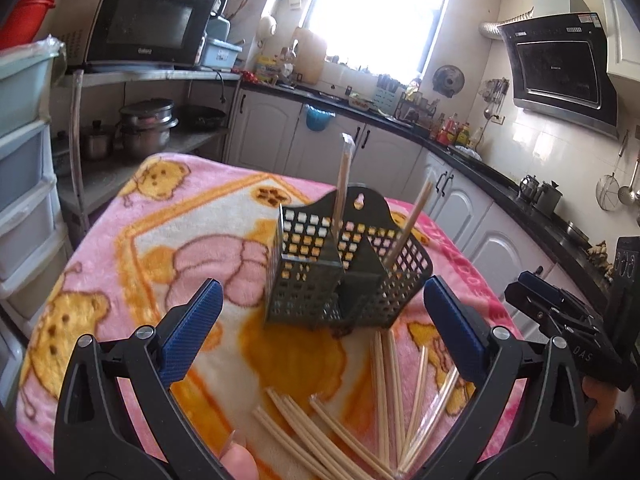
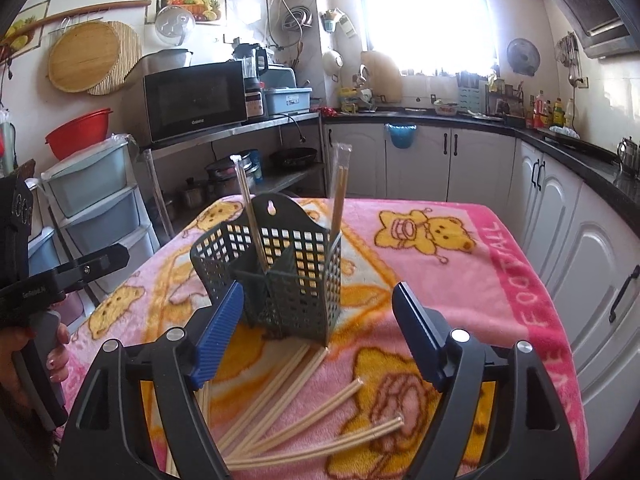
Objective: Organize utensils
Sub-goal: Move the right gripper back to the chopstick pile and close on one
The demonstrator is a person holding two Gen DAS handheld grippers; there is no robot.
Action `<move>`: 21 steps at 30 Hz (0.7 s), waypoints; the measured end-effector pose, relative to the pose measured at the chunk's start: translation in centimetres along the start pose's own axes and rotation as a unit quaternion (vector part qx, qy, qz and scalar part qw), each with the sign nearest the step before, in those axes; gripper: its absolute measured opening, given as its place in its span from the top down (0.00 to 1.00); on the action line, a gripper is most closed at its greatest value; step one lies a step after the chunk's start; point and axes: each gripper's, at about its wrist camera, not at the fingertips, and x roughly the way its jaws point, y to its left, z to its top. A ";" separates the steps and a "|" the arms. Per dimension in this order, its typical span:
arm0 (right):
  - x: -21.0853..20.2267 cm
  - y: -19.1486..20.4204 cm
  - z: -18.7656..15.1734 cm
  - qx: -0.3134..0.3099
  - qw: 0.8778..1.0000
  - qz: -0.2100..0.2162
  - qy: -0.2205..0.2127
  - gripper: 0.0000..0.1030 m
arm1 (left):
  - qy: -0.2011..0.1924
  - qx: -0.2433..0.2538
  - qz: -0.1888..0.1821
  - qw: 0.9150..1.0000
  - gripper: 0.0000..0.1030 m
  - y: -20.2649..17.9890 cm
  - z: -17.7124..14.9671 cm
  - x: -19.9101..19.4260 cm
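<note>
A dark green perforated utensil holder [image 1: 344, 268] stands upright on a pink cartoon blanket [image 1: 160, 216]; it also shows in the right wrist view [image 2: 280, 272]. Two wrapped pairs of chopsticks [image 1: 343, 184] [image 2: 339, 196] stand in its compartments. Several loose wooden chopsticks [image 1: 360, 416] [image 2: 304, 420] lie on the blanket in front of the holder. My left gripper [image 1: 320, 312] is open and empty, just in front of the holder above the loose chopsticks. My right gripper [image 2: 318, 332] is open and empty, also close in front of the holder.
The blanket-covered table [image 2: 520, 280] stands in a kitchen. White cabinets [image 2: 580, 264] with a black counter run along the right. A shelf with a microwave [image 2: 196, 98] and pots is behind on the left, beside plastic drawers [image 2: 100, 208].
</note>
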 end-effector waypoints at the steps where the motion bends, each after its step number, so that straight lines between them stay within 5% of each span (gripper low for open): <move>1: 0.0 -0.2 -0.2 0.003 1.000 -0.001 0.003 0.28 | 0.003 -0.001 0.000 1.000 0.10 0.0 -0.3 0.1; 21: -1.8 -2.8 -5.6 0.032 0.998 -0.028 0.053 0.28 | 0.108 -0.026 -0.043 0.993 0.13 -1.7 -5.7 2.9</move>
